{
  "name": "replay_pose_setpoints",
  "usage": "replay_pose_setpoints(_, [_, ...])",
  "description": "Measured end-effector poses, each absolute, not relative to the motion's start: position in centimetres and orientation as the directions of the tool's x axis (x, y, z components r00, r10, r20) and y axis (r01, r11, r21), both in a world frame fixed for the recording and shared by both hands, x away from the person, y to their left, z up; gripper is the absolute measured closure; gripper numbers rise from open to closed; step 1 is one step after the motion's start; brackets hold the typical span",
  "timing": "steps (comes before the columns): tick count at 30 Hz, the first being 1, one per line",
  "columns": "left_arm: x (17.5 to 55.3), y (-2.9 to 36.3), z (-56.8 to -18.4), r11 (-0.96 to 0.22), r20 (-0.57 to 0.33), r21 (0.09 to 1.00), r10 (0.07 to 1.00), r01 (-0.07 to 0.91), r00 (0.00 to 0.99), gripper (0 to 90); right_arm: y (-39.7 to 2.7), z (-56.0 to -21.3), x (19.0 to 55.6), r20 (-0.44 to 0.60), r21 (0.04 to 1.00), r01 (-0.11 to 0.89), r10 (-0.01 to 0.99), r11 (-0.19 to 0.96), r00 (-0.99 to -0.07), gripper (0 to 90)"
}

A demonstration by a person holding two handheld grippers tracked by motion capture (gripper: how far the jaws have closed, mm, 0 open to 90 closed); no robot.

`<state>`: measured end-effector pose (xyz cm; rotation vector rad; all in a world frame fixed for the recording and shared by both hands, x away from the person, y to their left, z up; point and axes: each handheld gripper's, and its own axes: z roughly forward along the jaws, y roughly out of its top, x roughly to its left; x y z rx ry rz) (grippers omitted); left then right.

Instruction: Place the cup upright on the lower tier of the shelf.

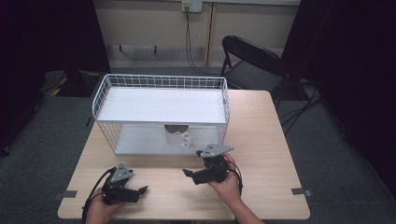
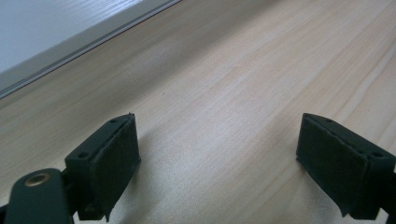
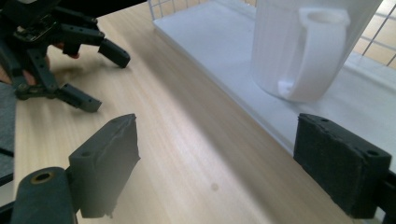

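A white ribbed mug (image 1: 179,136) stands upright on the lower shelf of a white wire rack (image 1: 161,81), its handle toward the front right. In the right gripper view the mug (image 3: 299,46) is close ahead at the upper right. My right gripper (image 1: 189,176) hovers open in front of the rack, aimed left, with nothing between its jaws (image 3: 217,140). My left gripper (image 1: 140,191) rests low near the table's front left edge, open and empty (image 2: 219,140). It also appears far off in the right gripper view (image 3: 106,81).
The rack stands on a light wooden table (image 1: 261,135); its upper shelf (image 1: 161,105) is bare. The lower shelf's edge (image 2: 70,44) runs across the left gripper view. A black folding chair (image 1: 252,63) stands behind the table. Bare wood lies between the grippers and the rack.
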<state>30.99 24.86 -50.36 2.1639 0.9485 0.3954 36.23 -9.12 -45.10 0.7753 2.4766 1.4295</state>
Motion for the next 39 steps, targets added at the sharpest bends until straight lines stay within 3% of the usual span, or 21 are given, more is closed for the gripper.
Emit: replay_pose_setpoints(39, [31.0, 24.9, -50.4, -0.463, -0.01, 0.726, 0.732, 0.508, 0.681, 12.5, -15.8, -45.9, 34.2, 0.114, 0.835, 0.327, 0.441, 0.443, -0.89, 12.4])
